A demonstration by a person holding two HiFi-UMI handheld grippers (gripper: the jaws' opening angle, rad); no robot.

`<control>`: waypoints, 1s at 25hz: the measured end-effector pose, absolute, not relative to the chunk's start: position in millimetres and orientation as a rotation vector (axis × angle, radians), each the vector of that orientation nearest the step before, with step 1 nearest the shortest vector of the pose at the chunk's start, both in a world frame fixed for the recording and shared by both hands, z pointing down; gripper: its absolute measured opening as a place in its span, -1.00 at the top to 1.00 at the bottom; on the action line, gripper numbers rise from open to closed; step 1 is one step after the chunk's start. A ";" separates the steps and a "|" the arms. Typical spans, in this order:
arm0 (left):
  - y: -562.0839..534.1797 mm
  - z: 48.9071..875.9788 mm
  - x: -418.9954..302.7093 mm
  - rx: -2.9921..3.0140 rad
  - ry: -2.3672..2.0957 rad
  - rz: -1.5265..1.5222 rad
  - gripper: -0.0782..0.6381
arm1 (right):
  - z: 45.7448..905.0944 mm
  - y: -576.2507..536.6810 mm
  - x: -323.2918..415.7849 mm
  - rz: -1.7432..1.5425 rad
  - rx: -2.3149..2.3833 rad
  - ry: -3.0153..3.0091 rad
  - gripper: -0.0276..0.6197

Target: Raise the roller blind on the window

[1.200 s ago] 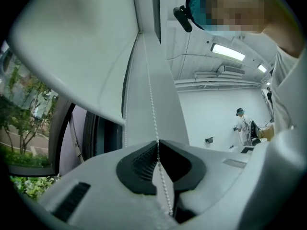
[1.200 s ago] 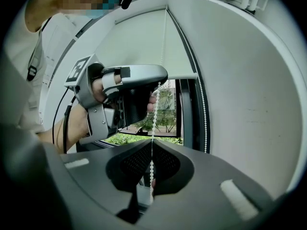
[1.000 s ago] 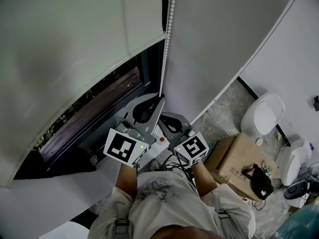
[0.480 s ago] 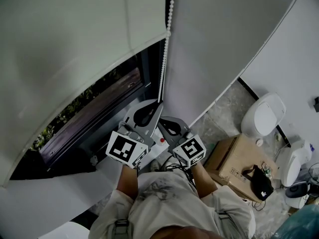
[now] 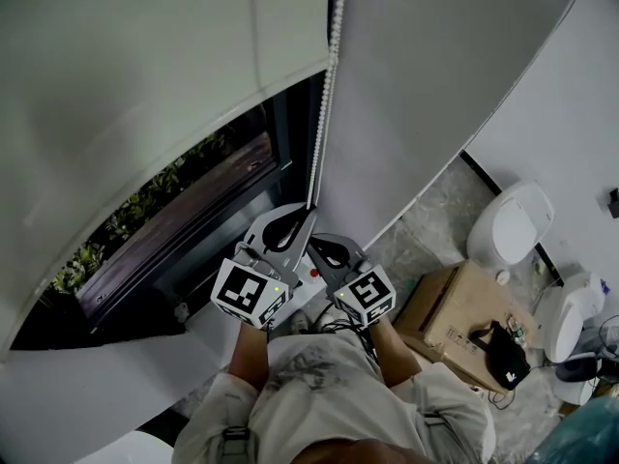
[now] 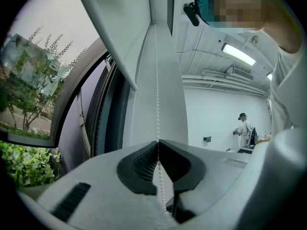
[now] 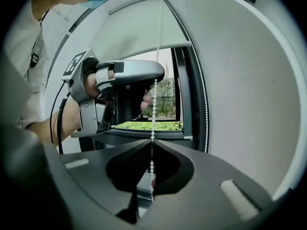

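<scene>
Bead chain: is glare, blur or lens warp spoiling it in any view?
Head view: dim overall, yet the bead chain reads sharp against the dark window frame. Left gripper view: fisheye bends the frame, and the pale chain nearly fades into the pale panel behind it. Right gripper view: the window backlights it, beads crisp, edges curved.

Grey plastic L gripper (image 6: pixel 158 142) & grey R gripper (image 7: pixel 152 143) sit close together, pointing about flat, both w/ jaws pinched on thin white bead cord (image 6: pixel 157 95).
</scene>
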State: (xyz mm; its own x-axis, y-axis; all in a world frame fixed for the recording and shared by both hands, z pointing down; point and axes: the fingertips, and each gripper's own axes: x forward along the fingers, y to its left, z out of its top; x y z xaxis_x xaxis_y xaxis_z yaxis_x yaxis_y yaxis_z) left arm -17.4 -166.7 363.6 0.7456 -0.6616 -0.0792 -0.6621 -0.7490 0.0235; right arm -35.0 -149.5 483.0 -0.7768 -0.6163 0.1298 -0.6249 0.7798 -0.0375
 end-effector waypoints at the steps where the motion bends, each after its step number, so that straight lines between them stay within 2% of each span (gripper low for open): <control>1: -166.1 366.3 -17.1 -2.934 1.112 0.125 0.73 | 485.3 -149.2 -34.7 0.119 1.002 -2.854 0.88; 18: -162.7 418.3 -17.6 -3.017 1.152 0.058 0.74 | 538.7 -145.1 -31.4 0.216 0.950 -2.762 0.88; 25: -162.8 420.3 -17.8 -3.018 1.162 0.049 0.73 | 536.3 -143.2 -32.0 0.183 0.974 -2.771 0.87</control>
State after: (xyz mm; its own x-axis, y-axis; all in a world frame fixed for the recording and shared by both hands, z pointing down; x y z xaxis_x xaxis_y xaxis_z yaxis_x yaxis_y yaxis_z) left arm -17.8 -162.8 420.3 0.7421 -0.6703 0.0050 -0.6675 -0.7383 0.0972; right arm -32.0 -143.2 536.3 -0.7635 -0.6049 0.2263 -0.6294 0.7754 -0.0509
